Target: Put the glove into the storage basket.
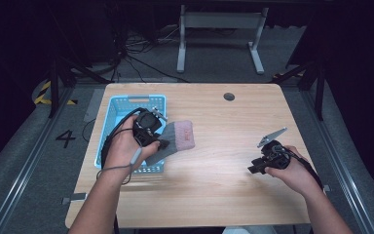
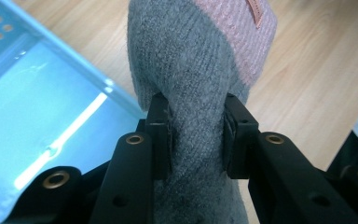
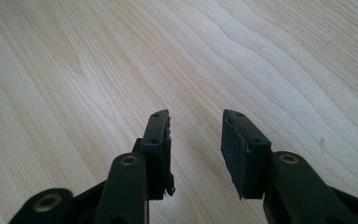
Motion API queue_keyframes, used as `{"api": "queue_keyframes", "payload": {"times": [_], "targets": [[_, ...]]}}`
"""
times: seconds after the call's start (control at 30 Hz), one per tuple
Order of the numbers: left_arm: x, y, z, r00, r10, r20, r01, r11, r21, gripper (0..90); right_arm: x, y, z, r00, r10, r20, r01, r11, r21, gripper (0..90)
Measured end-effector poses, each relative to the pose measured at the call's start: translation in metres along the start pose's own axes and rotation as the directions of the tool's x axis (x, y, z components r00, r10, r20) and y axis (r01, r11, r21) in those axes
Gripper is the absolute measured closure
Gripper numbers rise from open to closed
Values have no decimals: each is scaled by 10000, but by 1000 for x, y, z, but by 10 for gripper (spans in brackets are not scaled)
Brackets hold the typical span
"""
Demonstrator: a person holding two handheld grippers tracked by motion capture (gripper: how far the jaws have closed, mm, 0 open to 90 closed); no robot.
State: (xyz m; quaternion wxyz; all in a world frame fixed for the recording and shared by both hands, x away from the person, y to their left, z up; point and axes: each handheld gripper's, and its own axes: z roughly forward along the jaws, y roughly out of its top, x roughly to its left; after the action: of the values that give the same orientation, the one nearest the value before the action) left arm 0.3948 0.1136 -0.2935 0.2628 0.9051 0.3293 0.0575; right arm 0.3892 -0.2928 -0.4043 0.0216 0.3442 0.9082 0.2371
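Left tongs (image 2: 193, 135) clamp the grey-and-pink sock (image 2: 200, 65) beside the blue basket (image 1: 121, 105); right tongs (image 3: 196, 149) hover parted, empty, over the desk (image 1: 233, 161).

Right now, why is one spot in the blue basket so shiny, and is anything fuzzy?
Left gripper view: lamp glare streaks the blue basket floor; the sock looks sharp. High view: dim, dark surroundings, grainy. Right gripper view: table evenly lit, softly blurred far off.

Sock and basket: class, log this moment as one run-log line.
left gripper: shut on sock | sock: grey, pink end, beside blue basket | right gripper: open, nothing between jaws, over table
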Motion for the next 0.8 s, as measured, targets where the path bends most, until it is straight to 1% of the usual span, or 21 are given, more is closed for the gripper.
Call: {"api": "queue_keyframes", "payload": {"times": [0.1,0.2,0.23,0.27,0.37,0.4,0.5,0.53,0.63,0.7,0.8], "targets": [[9,-3,-4,9998,-94,-197,95,9999,40,691,-1,-1,0,10000,34,-9,-34,10000,5,634],[20,-8,-8,9989,-313,-353,316,9995,80,691,-2,-2,1,10000,72,15,-72,10000,48,633],[22,-9,-8,9986,-331,-402,335,9994,82,691,-2,-2,2,10000,92,8,-92,9999,79,632],[27,-11,-8,9979,-433,-475,436,9990,52,690,-2,-3,2,9999,109,7,-109,9999,101,632],[34,-13,-8,9963,-463,-725,473,9988,130,690,-1,-3,2,9999,108,32,-108,9999,111,631],[38,-15,-9,9955,-530,-792,541,9985,128,690,-1,-3,2,9999,102,19,-102,9999,112,631],[45,-18,-13,9933,-693,-925,710,9974,154,690,0,-4,2,9998,201,47,-202,9997,103,630],[49,-20,-16,9922,-822,-940,834,9965,91,690,0,-5,2,9999,164,55,-165,9998,117,630],[58,-24,-20,9892,-1109,-956,1111,9938,-35,690,0,-7,1,9996,272,96,-274,9995,130,628],[66,-27,-19,9856,-1394,-963,1392,9902,-82,689,0,-8,1,9996,248,93,-249,9996,127,626],[77,-30,-16,9812,-1659,-984,1658,9861,-97,689,0,-8,0,9996,254,91,-254,9997,57,625]]}}
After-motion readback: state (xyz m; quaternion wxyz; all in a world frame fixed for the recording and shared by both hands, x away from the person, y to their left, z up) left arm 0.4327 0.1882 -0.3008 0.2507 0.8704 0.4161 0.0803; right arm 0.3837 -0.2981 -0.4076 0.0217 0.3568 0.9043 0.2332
